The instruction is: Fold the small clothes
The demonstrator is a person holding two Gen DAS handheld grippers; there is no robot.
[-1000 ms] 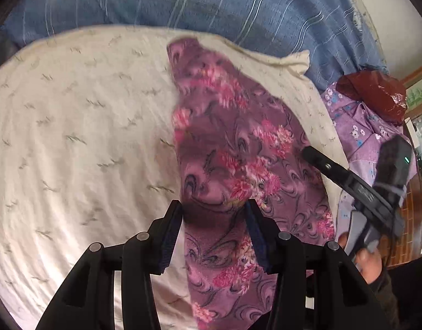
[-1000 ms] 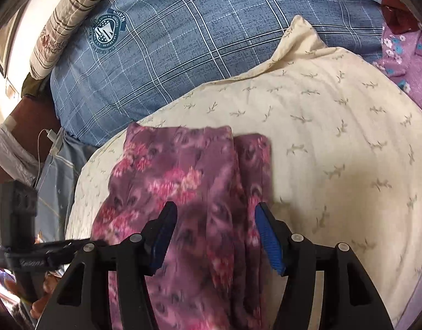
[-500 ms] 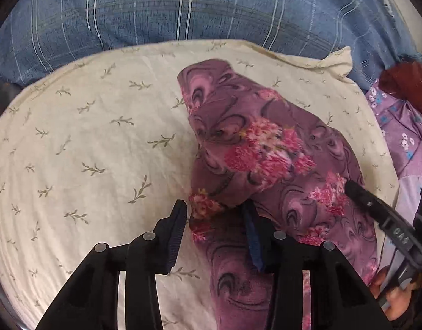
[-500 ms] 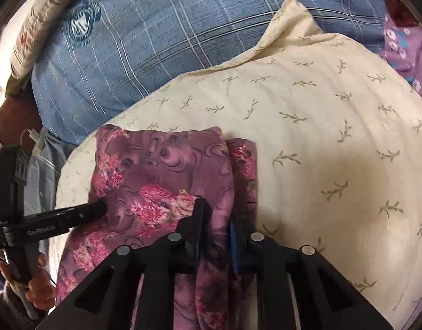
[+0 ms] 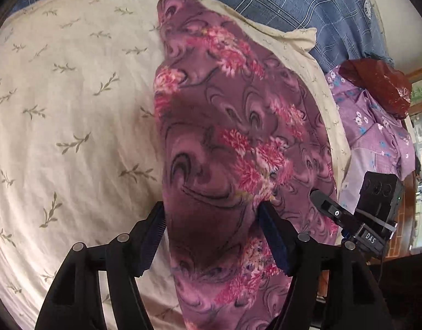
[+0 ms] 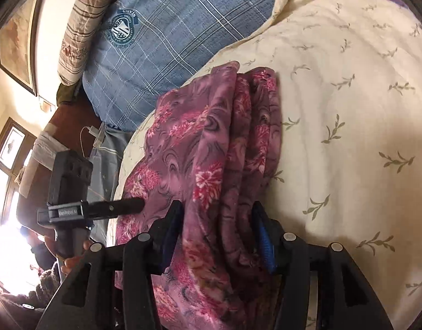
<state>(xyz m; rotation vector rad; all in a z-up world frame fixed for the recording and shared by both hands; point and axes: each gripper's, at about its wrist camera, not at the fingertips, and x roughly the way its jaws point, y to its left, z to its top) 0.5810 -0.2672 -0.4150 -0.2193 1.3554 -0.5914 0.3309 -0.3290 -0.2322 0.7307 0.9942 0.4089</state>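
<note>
A purple garment with pink flowers (image 5: 232, 143) lies lengthwise on a cream leaf-print pillow (image 5: 73, 110). My left gripper (image 5: 212, 217) straddles its near part. Its jaws are opening and the cloth lies between them without being pinched. At the right edge the right gripper's fingers (image 5: 330, 210) rest at the garment's side. In the right wrist view the garment (image 6: 211, 165) shows several stacked folds along its right edge. My right gripper (image 6: 217, 222) straddles those folds with its jaws opening. The left gripper's fingers (image 6: 123, 206) touch the garment's left side.
A blue checked pillow (image 6: 161, 41) lies behind the cream pillow (image 6: 348, 137), with a striped one (image 6: 81, 22) beyond it. A lilac flowered shirt (image 5: 375, 137) and a red bag (image 5: 375, 82) sit to the right. A white cable (image 6: 92, 132) lies at the left.
Half a second ago both grippers were pinched on folds of the garment; now both stand wider and the cloth lies loose between the fingers. Both hands have dropped closer to the pillow.
</note>
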